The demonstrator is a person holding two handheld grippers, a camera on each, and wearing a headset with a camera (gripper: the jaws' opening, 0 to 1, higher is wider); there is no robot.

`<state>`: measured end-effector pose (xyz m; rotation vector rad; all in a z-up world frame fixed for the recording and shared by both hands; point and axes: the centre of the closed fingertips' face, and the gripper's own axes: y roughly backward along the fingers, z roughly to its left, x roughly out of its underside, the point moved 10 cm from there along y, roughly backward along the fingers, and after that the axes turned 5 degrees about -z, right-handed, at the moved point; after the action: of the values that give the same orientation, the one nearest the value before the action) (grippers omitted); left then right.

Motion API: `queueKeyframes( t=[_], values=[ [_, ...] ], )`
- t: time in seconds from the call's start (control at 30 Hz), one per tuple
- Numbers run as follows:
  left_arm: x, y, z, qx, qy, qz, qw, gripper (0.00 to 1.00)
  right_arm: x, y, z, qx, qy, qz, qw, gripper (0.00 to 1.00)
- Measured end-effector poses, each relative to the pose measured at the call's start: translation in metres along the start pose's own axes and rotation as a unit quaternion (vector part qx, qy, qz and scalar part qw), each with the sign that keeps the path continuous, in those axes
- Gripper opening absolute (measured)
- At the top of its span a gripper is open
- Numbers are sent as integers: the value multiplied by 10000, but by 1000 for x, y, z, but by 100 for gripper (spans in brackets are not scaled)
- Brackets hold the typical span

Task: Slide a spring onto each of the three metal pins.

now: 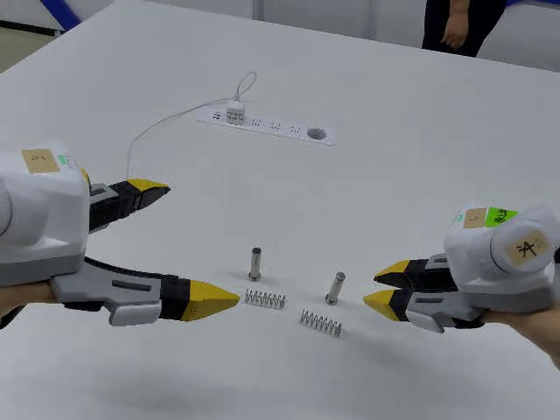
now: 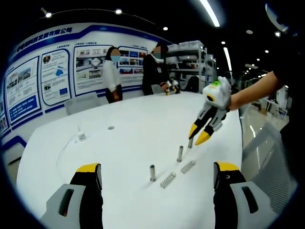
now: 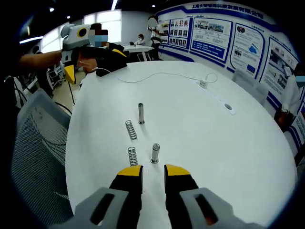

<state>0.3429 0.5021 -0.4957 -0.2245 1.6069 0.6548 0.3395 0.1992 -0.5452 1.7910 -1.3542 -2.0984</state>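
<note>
The left gripper (image 1: pixel 201 244) has its white body cut off by the head view's left edge, and the hand (image 1: pixel 10 299) under it shows as a sliver only; the right gripper (image 1: pixel 371 290) runs off the right edge in the same way; the writing on the labels (image 1: pixel 40 160) atop both is too small to read; a person (image 1: pixel 455 24) at the far side of the table (image 1: pixel 394 131) is cut off by the top edge, so only dark clothes and one hand show; in the left gripper view a small grey piece (image 2: pixel 190 142) just under the right gripper's yellow tips is too small to tell for a pin; the print on the wall posters (image 2: pixel 62 71) is too small to read.
</note>
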Motion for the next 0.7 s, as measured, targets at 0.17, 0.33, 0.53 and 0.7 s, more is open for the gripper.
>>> queueKeyframes(
  t=[0.17,0.33,0.53,0.7],
  values=[
    [-1,1,2,-4,-9,5,10000,100,2,-10,5,-142,34,60,9999,18],
    [0,1,4,-30,-8,43,10000,100,5,-22,11,-271,15,103,9996,18],
    [1,1,5,-32,12,107,9999,100,13,-38,18,-461,67,265,9986,18],
    [-2,1,9,-95,92,3,9999,99,19,-46,18,-541,59,361,9979,18]
  ],
)
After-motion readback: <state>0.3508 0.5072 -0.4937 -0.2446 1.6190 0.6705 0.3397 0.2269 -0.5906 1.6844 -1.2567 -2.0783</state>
